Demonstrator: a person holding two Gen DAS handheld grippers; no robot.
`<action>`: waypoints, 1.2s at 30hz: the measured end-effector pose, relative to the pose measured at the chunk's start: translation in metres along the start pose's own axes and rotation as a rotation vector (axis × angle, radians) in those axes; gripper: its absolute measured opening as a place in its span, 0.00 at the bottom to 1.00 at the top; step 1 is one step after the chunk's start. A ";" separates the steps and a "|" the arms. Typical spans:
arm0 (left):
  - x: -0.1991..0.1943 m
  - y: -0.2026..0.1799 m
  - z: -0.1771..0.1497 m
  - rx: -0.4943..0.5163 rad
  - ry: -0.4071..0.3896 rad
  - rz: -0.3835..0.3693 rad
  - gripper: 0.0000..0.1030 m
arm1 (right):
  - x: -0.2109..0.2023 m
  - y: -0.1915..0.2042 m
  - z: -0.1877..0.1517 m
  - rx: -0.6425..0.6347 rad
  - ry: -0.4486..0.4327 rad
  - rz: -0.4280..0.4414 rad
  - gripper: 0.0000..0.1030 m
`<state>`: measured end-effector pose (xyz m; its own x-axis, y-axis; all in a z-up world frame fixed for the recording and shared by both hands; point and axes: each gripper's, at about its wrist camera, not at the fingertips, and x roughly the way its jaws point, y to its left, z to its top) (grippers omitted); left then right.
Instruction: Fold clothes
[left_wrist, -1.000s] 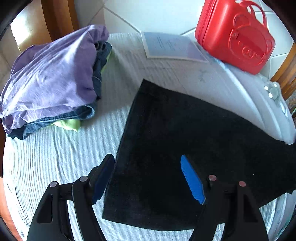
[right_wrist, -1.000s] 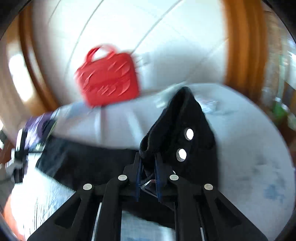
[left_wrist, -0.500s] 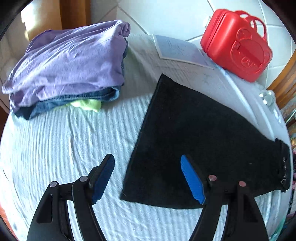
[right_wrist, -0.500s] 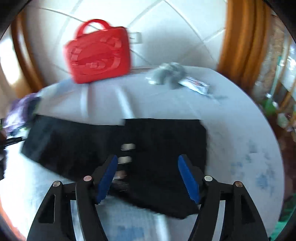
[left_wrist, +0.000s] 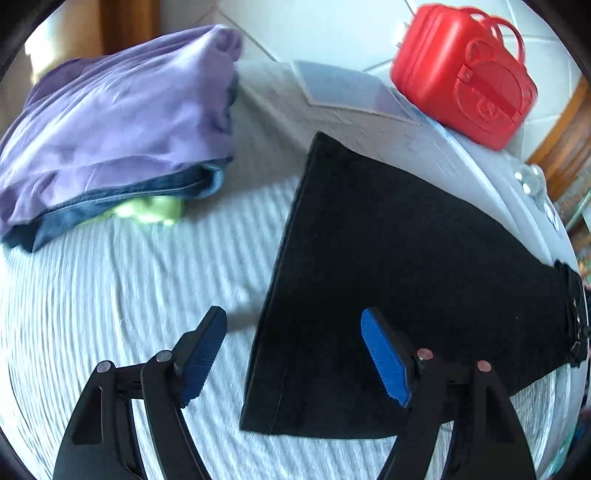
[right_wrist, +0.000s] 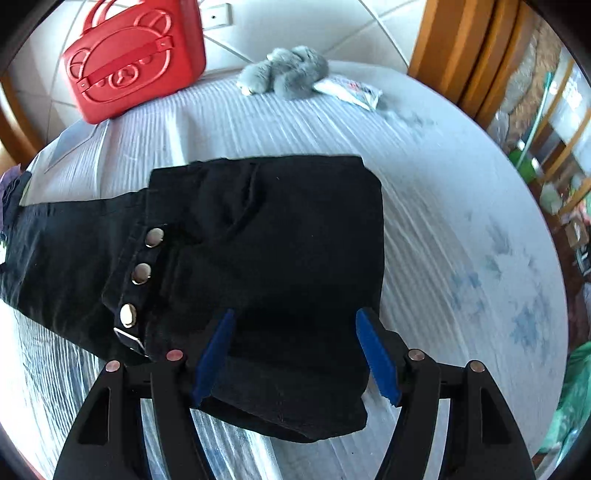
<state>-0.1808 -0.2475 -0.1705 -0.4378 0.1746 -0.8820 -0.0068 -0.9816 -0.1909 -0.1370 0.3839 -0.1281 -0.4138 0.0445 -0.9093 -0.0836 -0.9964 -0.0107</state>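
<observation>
- Both views daylit and bright, with heavy fisheye curvature and a black vignette at the corners.
- Left wrist view: motion blur on the folded purple garment stack (left_wrist: 118, 125) and the red plastic bear-face case (left_wrist: 461, 70); overexposed glow at top left.
- Black denim trousers (right_wrist: 258, 266) crush to near-solid black; only the metal snap buttons (right_wrist: 142, 273) glint.
- Soft shadow under the left gripper's (left_wrist: 295, 354) blue pad on the white ribbed bedcover (left_wrist: 110, 295).
- Right wrist view is sharper; its right edge smears.

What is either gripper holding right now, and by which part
Nothing is held. The left gripper is open above the hem end of the black pants, and the right gripper is open over their folded waist end.
</observation>
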 end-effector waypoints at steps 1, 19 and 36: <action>0.001 -0.002 0.001 0.010 0.009 -0.032 0.70 | 0.003 0.001 -0.001 -0.004 0.008 -0.005 0.71; -0.013 -0.034 0.023 -0.003 0.016 -0.083 0.16 | 0.023 0.002 -0.009 0.003 0.050 -0.013 0.86; -0.028 -0.349 0.022 0.531 0.048 -0.311 0.44 | -0.013 -0.064 -0.038 0.089 -0.028 0.088 0.82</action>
<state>-0.1856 0.0885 -0.0695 -0.3021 0.4503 -0.8402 -0.5797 -0.7865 -0.2130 -0.0917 0.4440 -0.1310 -0.4479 -0.0401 -0.8932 -0.1255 -0.9863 0.1073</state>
